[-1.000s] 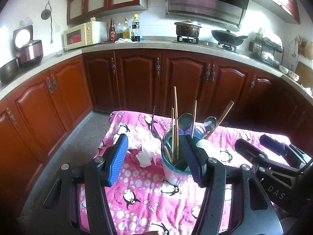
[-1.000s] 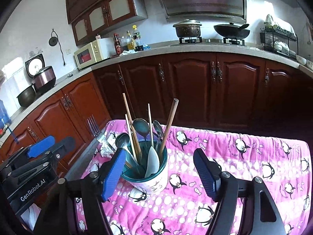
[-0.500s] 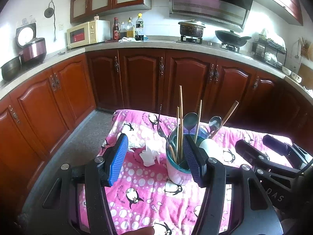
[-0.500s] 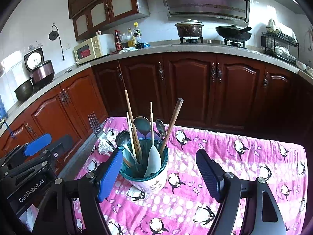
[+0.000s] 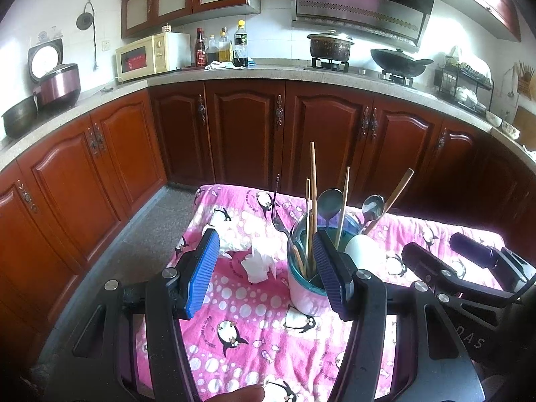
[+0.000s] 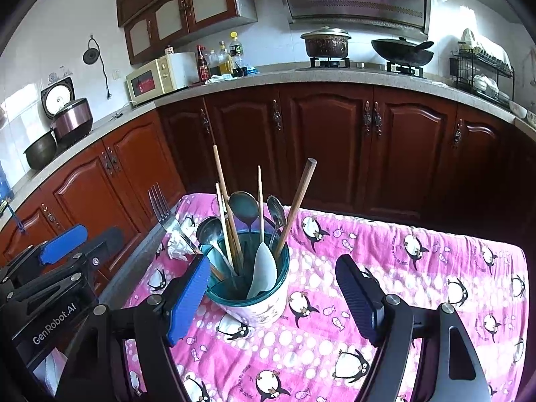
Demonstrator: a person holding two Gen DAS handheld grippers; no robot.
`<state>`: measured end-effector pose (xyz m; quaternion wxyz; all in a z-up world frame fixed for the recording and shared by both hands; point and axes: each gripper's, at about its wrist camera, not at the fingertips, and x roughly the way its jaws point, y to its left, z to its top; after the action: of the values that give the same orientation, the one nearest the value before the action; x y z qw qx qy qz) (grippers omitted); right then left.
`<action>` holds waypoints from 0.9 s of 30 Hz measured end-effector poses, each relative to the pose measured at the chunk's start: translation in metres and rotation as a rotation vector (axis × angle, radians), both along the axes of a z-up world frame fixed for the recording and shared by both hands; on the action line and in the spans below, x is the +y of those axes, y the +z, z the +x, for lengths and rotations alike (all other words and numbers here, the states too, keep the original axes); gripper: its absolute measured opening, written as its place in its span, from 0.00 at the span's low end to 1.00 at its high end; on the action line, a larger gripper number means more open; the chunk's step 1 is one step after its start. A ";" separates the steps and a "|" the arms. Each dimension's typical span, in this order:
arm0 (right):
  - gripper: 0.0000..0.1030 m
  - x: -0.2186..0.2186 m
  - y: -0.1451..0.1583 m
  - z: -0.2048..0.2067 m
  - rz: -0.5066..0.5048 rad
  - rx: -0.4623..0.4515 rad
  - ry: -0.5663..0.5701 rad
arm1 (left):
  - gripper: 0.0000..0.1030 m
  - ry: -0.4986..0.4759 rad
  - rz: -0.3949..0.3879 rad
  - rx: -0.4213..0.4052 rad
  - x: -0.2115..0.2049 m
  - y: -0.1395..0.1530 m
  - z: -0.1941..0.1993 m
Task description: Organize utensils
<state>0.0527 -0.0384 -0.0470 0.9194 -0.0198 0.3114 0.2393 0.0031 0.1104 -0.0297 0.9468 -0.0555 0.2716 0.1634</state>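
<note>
Your right gripper (image 6: pixel 273 296) stands with its jaws wide apart and nothing pressed between them; the utensil holder (image 6: pixel 249 288) sits just ahead of the blue left pad (image 6: pixel 187 298), slightly inside the gap, while the dark right pad (image 6: pixel 358 298) is clear of it over the pink penguin cloth (image 6: pixel 418 268). You can see the holder packed upright: chopsticks (image 6: pixel 225 201), a dark ladle (image 6: pixel 244 206), two metal spoons (image 6: pixel 207 231), a thick wooden handle (image 6: pixel 296 204) leaning to the right, and a white spatula blade (image 6: pixel 263 273). A fork (image 6: pixel 164 212) leans out over the holder's left rim, tines up. Beyond and left of your blue pad lies a crumpled white tissue (image 6: pixel 177 248).

Your left gripper (image 5: pixel 264 276) is also spread, holding nothing. In its own view the tissue (image 5: pixel 256 263) lies on the cloth between the pads, just ahead of them. The holder (image 5: pixel 306 281) stands right at the dark right-hand pad (image 5: pixel 330 276); whether they touch you cannot tell. To the far right of that pad, the other gripper's fingers (image 5: pixel 435 268) hover beside the holder.
</note>
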 end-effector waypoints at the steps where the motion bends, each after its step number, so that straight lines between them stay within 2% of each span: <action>1: 0.73 0.000 0.000 0.000 -0.001 0.001 0.001 | 0.56 0.000 0.000 0.000 0.000 0.000 0.000; 27: 0.73 0.006 -0.009 0.004 -0.008 0.027 0.010 | 0.56 0.004 -0.003 0.010 0.002 -0.005 0.002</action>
<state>0.0571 -0.0320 -0.0555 0.9138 -0.0217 0.3246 0.2431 0.0049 0.1124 -0.0352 0.9450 -0.0566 0.2765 0.1649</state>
